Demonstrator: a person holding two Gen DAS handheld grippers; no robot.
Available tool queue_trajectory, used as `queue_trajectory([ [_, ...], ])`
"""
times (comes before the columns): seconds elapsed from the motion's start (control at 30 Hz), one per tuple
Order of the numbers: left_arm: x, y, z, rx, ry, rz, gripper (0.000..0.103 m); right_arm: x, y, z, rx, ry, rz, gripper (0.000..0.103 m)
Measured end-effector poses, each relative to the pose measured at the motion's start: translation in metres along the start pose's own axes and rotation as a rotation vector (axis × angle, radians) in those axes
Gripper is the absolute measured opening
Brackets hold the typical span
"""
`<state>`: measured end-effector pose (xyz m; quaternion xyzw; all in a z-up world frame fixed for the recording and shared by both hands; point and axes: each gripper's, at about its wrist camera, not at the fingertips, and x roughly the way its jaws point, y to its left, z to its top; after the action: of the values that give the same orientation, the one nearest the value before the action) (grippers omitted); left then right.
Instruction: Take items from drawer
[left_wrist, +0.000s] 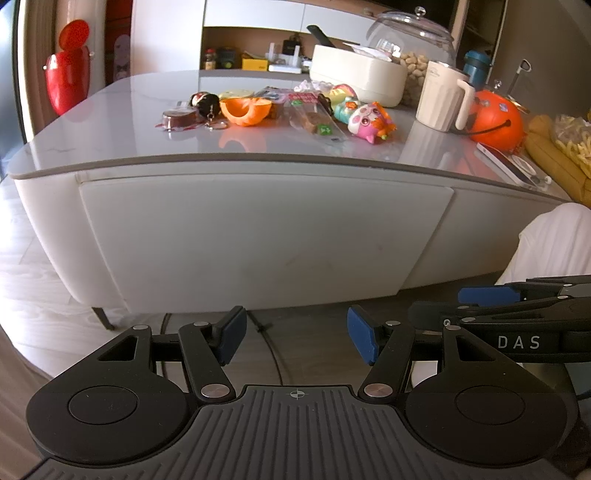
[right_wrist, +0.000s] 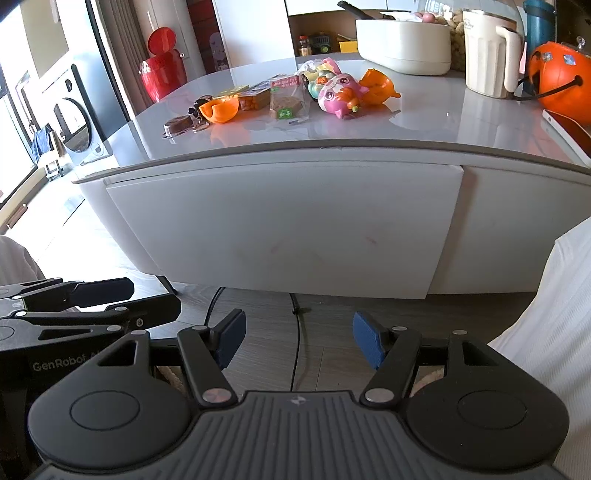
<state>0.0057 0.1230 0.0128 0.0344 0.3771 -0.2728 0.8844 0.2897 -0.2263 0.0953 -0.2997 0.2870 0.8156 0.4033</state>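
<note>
The white drawer front (left_wrist: 258, 236) (right_wrist: 288, 225) of the low table is flush and closed. On the grey tabletop (left_wrist: 110, 122) (right_wrist: 424, 122) lie an orange shell toy (left_wrist: 245, 109) (right_wrist: 219, 109), a pink squishy toy (left_wrist: 369, 122) (right_wrist: 338, 94), a wrapped snack bar (left_wrist: 314, 118) (right_wrist: 286, 103), a keychain (left_wrist: 207, 105) and a jelly cup (left_wrist: 179, 119) (right_wrist: 177, 125). My left gripper (left_wrist: 295, 338) hangs open and empty below the drawer front. My right gripper (right_wrist: 299, 339) is open and empty too, at the same height. Each appears at the edge of the other's view.
A cream jug (left_wrist: 441, 96) (right_wrist: 487, 48), white oval box (left_wrist: 358, 75) (right_wrist: 404, 40), glass nut jar (left_wrist: 410, 40), orange pumpkin bucket (left_wrist: 496, 120) (right_wrist: 557, 79) and phone (left_wrist: 509, 166) crowd the table's right. A red bin (left_wrist: 68, 79) (right_wrist: 164, 72) stands left. White cloth (left_wrist: 554, 243) (right_wrist: 554, 332) is right.
</note>
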Motion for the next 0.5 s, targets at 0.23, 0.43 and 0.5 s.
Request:
queue_trajectory([
  [0.23,-0.0007,-0.0011,-0.0003,0.003,0.0,-0.001,0.065,-0.0003,0.0001,-0.0001,0.001,0.0,0.0,0.065],
  [0.43,-0.0008,-0.0018,-0.0003,0.002,0.0,0.0,0.065,-0.0002,-0.0001,0.0,0.001,0.0,0.0,0.065],
  [0.5,-0.0008,-0.0017,-0.0004,0.001,0.0,0.0,0.065,-0.0001,-0.0003,0.0001,0.003,0.001,0.0,0.065],
])
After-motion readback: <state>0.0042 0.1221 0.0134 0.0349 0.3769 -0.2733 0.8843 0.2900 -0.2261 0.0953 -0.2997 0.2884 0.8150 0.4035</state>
